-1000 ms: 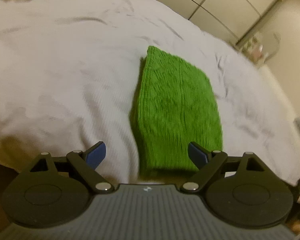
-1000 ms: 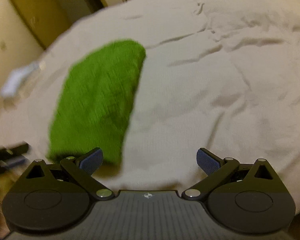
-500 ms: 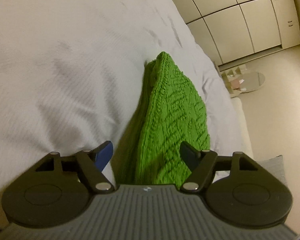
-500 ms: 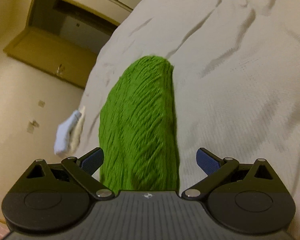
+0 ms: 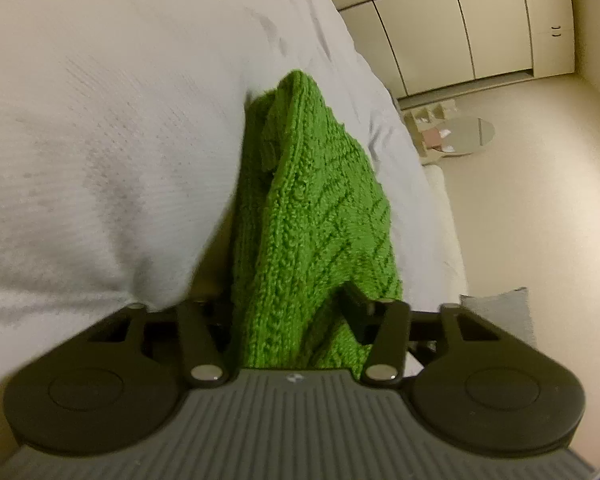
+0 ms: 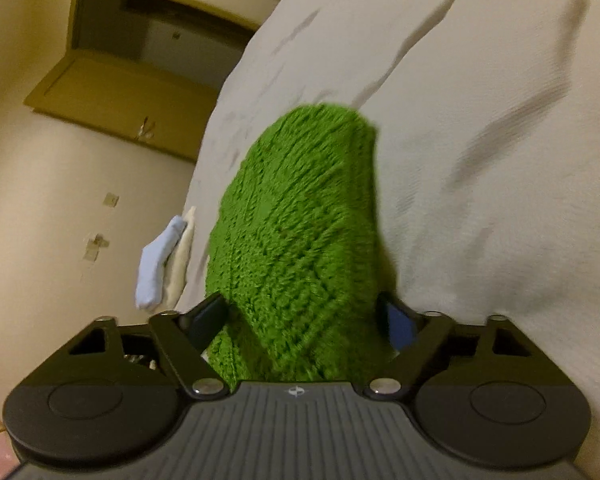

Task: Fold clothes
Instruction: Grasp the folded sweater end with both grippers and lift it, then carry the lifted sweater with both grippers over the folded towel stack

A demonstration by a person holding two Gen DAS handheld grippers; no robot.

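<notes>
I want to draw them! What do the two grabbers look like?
Both match. The left gripper and right gripper have black jaws with blue pads, silver rivets, two round black discs, and a ribbed grey body with a small white logo. No cables or sleeves show.

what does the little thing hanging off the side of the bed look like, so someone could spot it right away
Start at the big white bed in the right wrist view and follow its left edge down past the green knitted garment. There, over the bed's side, hangs a small pale blue sock against a cream cloth. It is the only blue, sock-shaped thing there.
</notes>
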